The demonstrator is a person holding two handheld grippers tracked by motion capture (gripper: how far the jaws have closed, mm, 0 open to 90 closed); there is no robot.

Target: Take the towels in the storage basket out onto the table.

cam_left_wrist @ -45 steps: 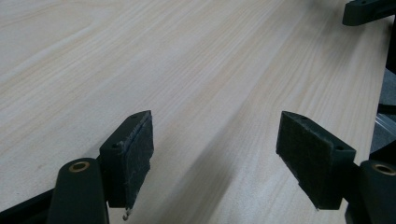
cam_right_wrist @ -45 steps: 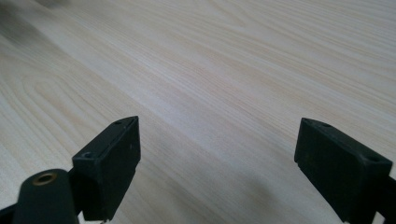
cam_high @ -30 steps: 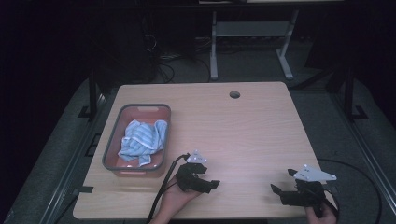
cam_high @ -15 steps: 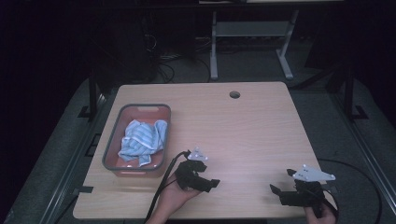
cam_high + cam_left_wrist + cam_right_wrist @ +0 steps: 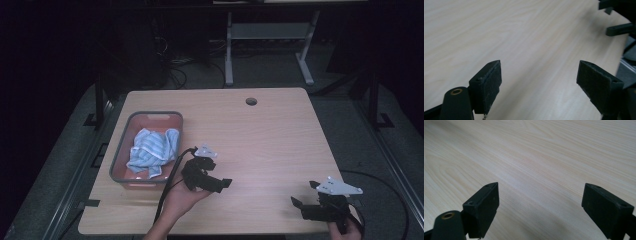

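Pale wood table (image 5: pixel 270 130) is bare under both wide-open tools: left hand-held gripper (image 5: pixel 223 183) beside the grey plastic tray (image 5: pixel 120 155) holding a blue striped cloth (image 5: pixel 152 150) near the left edge; right hand-held gripper (image 5: pixel 296 202) near the front right corner. Nothing is gripped; reaching for the cloth looks likely next.

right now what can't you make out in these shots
- Floor of the tray, high view: mostly covered by the blue striped cloth, so anything beneath is hidden.
- Person's right hand, high view: cut off by the bottom edge; the right gripper covers the rest.
- Left gripper body, left gripper view: cut off by the bottom edge.
- Room behind the table, high view: too dark to read.
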